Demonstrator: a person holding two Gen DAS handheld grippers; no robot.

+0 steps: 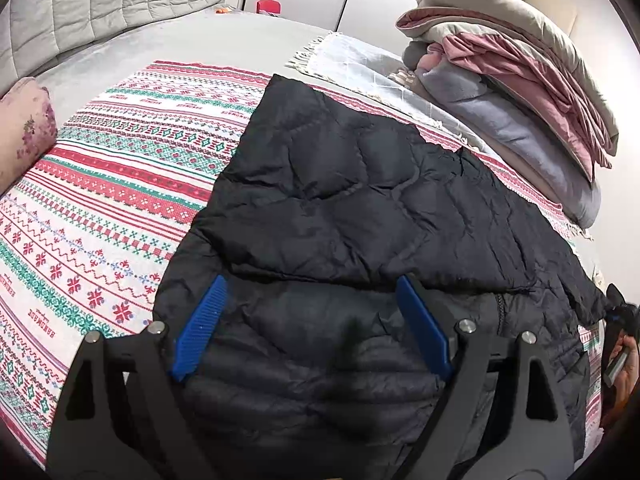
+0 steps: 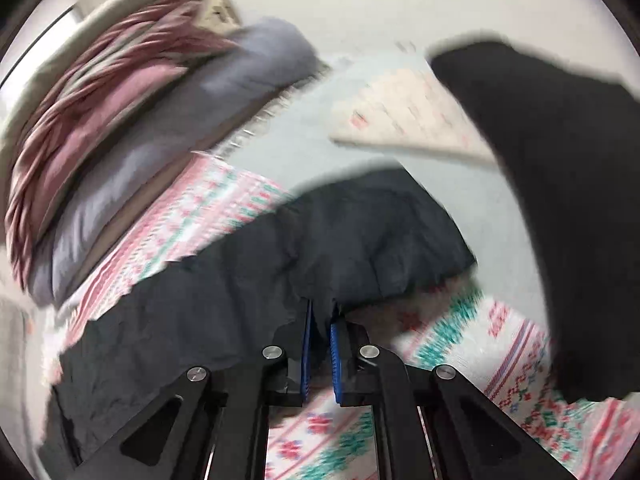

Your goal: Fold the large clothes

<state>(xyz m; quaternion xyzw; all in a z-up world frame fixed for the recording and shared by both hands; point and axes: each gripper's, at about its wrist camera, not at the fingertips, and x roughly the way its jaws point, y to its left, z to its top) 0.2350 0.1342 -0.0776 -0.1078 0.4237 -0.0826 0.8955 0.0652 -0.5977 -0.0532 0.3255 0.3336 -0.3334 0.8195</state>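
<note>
A black quilted jacket lies spread on a red, green and white patterned blanket, with its lower part folded up over the body. My left gripper hovers open just above the near part of the jacket, its blue pads wide apart with nothing between them. In the blurred right wrist view my right gripper is shut on a fold at the jacket's edge. The left wrist view shows the right gripper at the jacket's right edge, with a hand behind it.
A stack of folded bedding in beige, pink and grey sits at the far right of the bed. A white fringed throw lies beside it. A floral pillow lies at the left edge, and a padded grey headboard runs behind. A dark blurred shape fills the right.
</note>
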